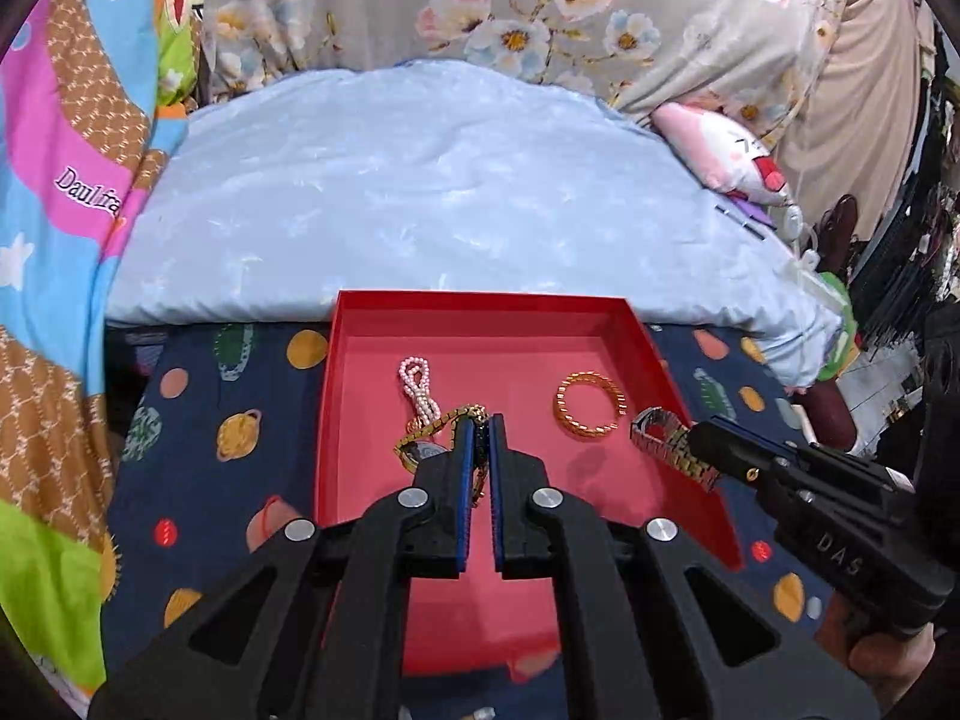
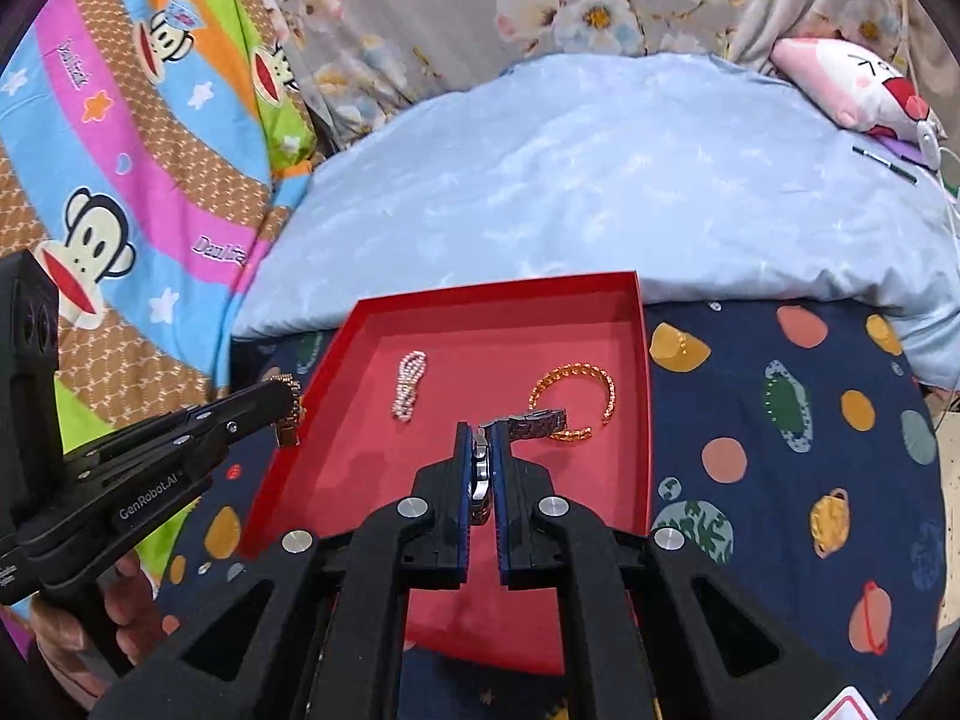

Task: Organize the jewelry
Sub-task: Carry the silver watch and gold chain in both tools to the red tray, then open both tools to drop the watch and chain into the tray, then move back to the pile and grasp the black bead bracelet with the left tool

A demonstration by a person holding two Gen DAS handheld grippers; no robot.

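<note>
1. a red tray (image 1: 480,312) sits on a navy planet-print bedsheet (image 1: 228,420), its far edge touching a pale blue quilt (image 1: 420,192).
2. the left gripper (image 1: 480,420) is clamped on a gold watch (image 1: 420,450), over the tray's left half.
3. the right gripper (image 2: 480,429) is closed on a silver watch (image 2: 480,468); its band (image 2: 534,423) trails toward the tray's right side.
4. in the left wrist view, the right gripper comes in over the tray's right edge.
5. a pearl bracelet (image 1: 417,387) lies on the tray floor, left of centre toward the far edge.
6. a gold chain bangle (image 1: 591,414) lies on the floor near the right wall.
7. the bangle is well apart from the pearl bracelet.
</note>
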